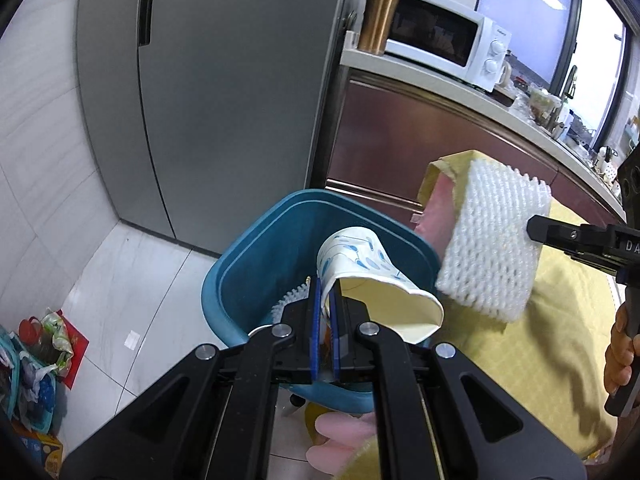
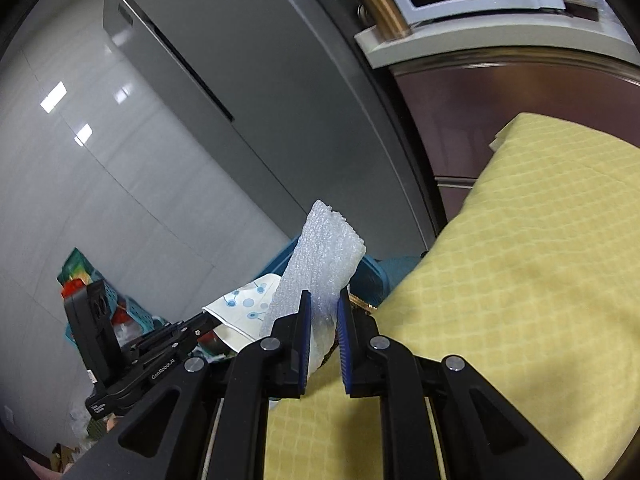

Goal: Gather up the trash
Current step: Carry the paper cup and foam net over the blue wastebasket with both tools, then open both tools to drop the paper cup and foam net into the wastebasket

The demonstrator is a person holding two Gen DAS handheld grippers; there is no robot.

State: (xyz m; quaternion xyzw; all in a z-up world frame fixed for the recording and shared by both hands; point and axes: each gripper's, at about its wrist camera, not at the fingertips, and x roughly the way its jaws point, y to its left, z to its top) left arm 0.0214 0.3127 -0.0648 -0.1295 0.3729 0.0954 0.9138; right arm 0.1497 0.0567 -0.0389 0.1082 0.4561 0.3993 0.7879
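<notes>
Two pieces of trash were in hand, one per claw. The left claw was clenched on the flattened rim of one paper cup, white with blue dots, held tilted over the mouth of the single blue bin. The right claw was clenched on one piece of white foam netting, which stood up from between its blue pads; in the left wrist view the netting hung just beside the bin's right edge, above the corner of the table. A hand gripped the right tool's handle at the frame edge.

Something white and bristly lay inside the bin, partly hidden by the left claw.

The table carried a yellow checked cloth and sat close against the bin. The floor was pale glossy tile, the wall tiled as well. A tall grey refrigerator stood behind the bin. To its right a counter held one white microwave and one copper-coloured tumbler, with more clutter further along, too small to make out. A heap of bags and packets lay on the floor at the left.
</notes>
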